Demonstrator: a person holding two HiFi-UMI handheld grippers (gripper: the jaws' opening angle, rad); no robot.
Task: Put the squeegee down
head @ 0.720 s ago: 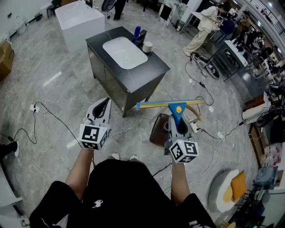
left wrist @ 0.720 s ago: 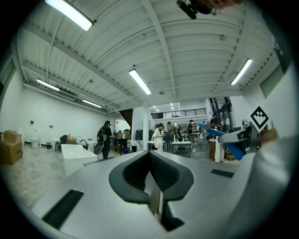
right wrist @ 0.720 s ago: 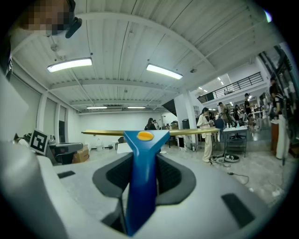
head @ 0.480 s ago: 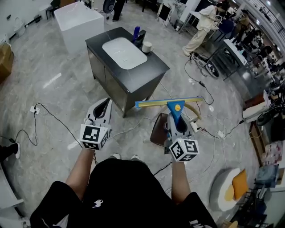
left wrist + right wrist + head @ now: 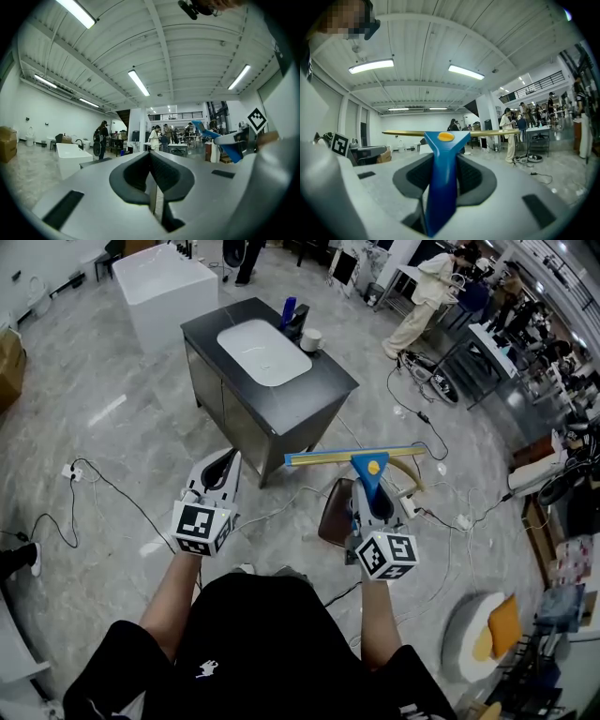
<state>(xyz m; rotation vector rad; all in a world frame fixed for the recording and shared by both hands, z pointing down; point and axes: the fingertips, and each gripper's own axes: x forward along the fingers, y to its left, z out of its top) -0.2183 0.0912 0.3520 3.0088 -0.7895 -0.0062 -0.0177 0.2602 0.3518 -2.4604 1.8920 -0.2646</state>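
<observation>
Carrying step: the right gripper (image 5: 368,493) has its fingers clenched on the squeegee (image 5: 356,457), held level in the air. The left gripper (image 5: 223,459) has its fingers pressed together, empty. Next, probably: reach the table (image 5: 326,381), lower, release.

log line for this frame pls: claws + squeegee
right claw: shut on squeegee handle, blade crosswise, in air | left claw: shut, empty | sink cabinet: ahead, not touched | squeegee not yet put down

- Squeegee (image 5: 367,468): blue handle with a yellow spot, long yellow blade bar.
- Held in the air, handle clamped in right gripper (image 5: 372,501); blade level, crosswise.
</observation>
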